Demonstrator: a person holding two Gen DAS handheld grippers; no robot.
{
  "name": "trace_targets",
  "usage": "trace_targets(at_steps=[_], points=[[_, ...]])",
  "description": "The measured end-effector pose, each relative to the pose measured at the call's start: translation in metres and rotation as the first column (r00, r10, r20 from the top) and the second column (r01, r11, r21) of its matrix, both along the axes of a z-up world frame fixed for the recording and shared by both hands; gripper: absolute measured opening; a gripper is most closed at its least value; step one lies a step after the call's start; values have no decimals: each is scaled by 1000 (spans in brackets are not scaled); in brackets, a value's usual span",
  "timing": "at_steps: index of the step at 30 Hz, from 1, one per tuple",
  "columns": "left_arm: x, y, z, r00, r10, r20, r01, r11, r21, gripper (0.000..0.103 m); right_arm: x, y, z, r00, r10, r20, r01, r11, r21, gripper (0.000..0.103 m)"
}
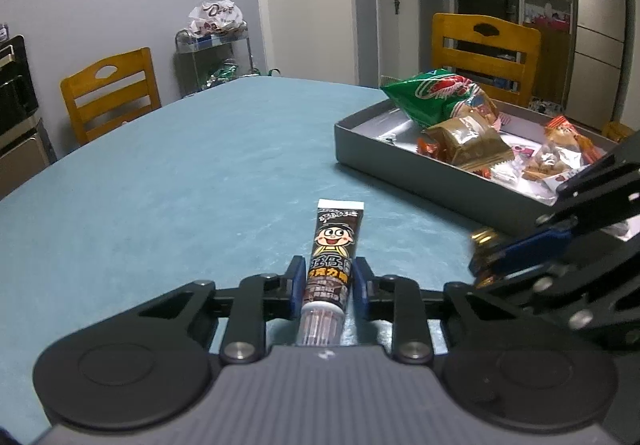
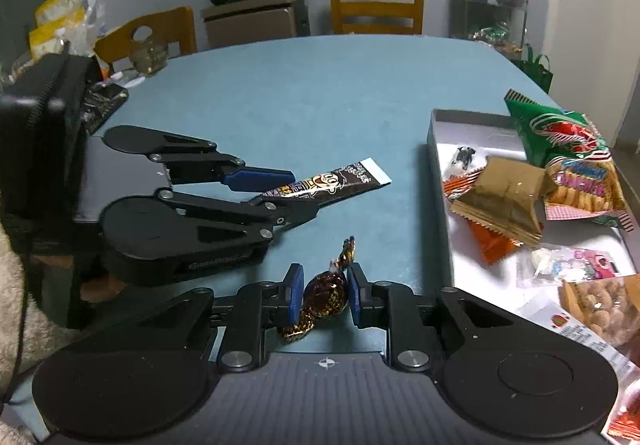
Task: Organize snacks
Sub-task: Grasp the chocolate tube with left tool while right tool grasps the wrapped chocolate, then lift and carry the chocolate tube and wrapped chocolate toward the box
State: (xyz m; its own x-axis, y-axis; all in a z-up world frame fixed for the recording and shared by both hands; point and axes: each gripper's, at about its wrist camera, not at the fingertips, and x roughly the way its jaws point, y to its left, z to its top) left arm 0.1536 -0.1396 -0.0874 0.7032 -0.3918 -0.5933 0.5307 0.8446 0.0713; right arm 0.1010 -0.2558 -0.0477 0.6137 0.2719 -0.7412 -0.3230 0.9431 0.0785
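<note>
A dark chocolate-paste tube (image 1: 338,241) with a cartoon face lies on the blue table, its cap toward me. My left gripper (image 1: 328,281) is shut on its lower body, a blue pad on each side. From the right wrist view the same tube (image 2: 344,181) sticks out of the left gripper (image 2: 300,193). My right gripper (image 2: 323,291) is shut on a brown-and-gold wrapped candy (image 2: 326,295), held just above the table beside the grey tray (image 2: 434,165). In the left wrist view the right gripper (image 1: 492,257) enters from the right with the blurred candy (image 1: 482,239).
The grey tray (image 1: 400,161) holds a green snack bag (image 2: 560,133), a brown packet (image 2: 504,197), biscuits and several small packets. Wooden chairs (image 2: 376,1) stand around the table. A metal cart (image 1: 212,53) with a plastic bag stands by the wall. A glass jar (image 2: 148,59) sits at the table's far left.
</note>
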Motion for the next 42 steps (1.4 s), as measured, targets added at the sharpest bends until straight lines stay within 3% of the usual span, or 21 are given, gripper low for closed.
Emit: trace_targets(at_steps=[3, 5, 11, 20, 24, 27, 29, 30, 31, 36, 42], points=[[2, 3, 0, 1000, 22, -5, -22, 1000, -8, 22, 6, 5, -4, 1000, -5, 2, 5, 1000, 11, 32], [4, 7, 0, 999, 35, -14, -35, 999, -24, 22, 8, 6, -7, 1000, -15, 0, 15, 1000, 21, 45], [10, 15, 1, 994, 103, -22, -104, 994, -34, 22, -5, 11, -9, 998, -8, 59, 10, 999, -34, 53], [10, 15, 0, 994, 105, -32, -106, 994, -39, 22, -26, 15, -16, 991, -42, 126, 52, 996, -74, 50], [10, 14, 0, 994, 106, -26, -106, 994, -31, 22, -28, 15, -18, 989, -53, 138, 63, 996, -70, 44], [11, 15, 0, 993, 118, -28, -119, 992, -31, 30, -29, 18, -20, 990, -39, 133, 50, 996, -76, 36], [14, 18, -1, 991, 128, -45, -130, 991, -46, 51, -31, 21, -20, 990, -24, 138, 36, 996, -85, 30], [16, 19, -2, 990, 126, -62, -129, 990, -52, 73, -31, 21, -19, 990, -20, 137, 32, 996, -86, 30], [18, 19, -4, 989, 129, -78, -133, 990, -50, 82, -31, 21, -19, 990, -20, 137, 31, 996, -86, 30], [18, 19, -4, 988, 134, -76, -137, 990, -42, 82, -30, 19, -20, 991, -23, 133, 32, 997, -67, 30], [15, 17, -2, 992, 111, -66, -114, 993, -44, 75, -33, 17, -20, 990, -17, 142, 26, 998, -64, 30]])
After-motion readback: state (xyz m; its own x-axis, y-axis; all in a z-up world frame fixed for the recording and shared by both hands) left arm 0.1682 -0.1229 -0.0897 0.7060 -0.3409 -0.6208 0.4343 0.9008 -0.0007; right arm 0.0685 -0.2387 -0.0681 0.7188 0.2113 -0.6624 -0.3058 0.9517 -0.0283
